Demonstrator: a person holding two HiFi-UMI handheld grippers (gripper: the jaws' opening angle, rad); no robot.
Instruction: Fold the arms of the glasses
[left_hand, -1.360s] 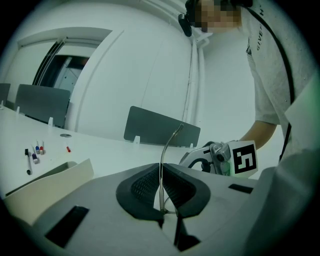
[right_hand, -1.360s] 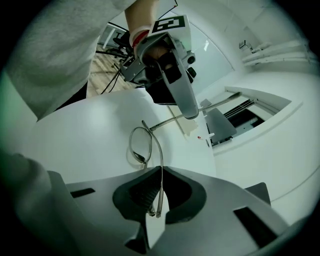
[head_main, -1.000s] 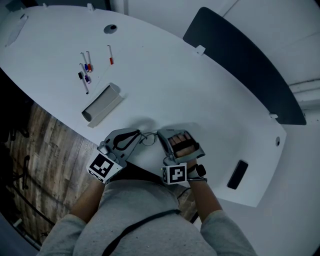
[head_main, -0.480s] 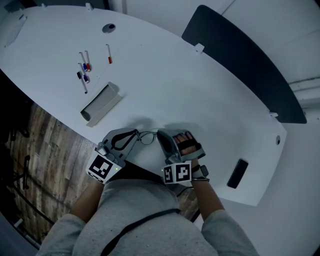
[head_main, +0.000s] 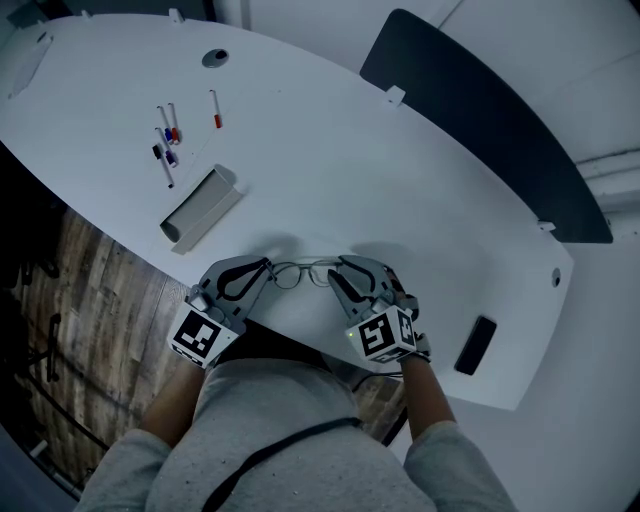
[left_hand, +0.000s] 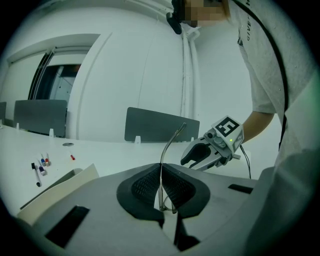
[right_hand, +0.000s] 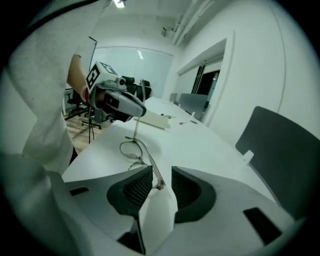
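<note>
Thin wire-rimmed glasses (head_main: 300, 272) lie on the white table (head_main: 400, 190) near its front edge, between my two grippers. My left gripper (head_main: 262, 273) is shut on one arm of the glasses; in the left gripper view that arm (left_hand: 170, 142) rises out from between the pads (left_hand: 145, 186). My right gripper (head_main: 340, 276) is at the other end with its jaws opening. In the right gripper view the lenses (right_hand: 131, 149) lie ahead, and the end of the near arm (right_hand: 157, 181) sits in the gap beside the left pad (right_hand: 137, 186), not pressed.
A grey open case (head_main: 200, 208) lies to the left on the table, with several pens (head_main: 168, 142) beyond it. A black flat device (head_main: 474, 347) rests at the right near the edge. A dark divider panel (head_main: 480, 120) stands behind. Wooden floor (head_main: 80, 290) shows at left.
My right gripper has rolled, shifted a little right and opened its jaws off the glasses. More of the frame now shows between the grippers. The left gripper has kept still.
</note>
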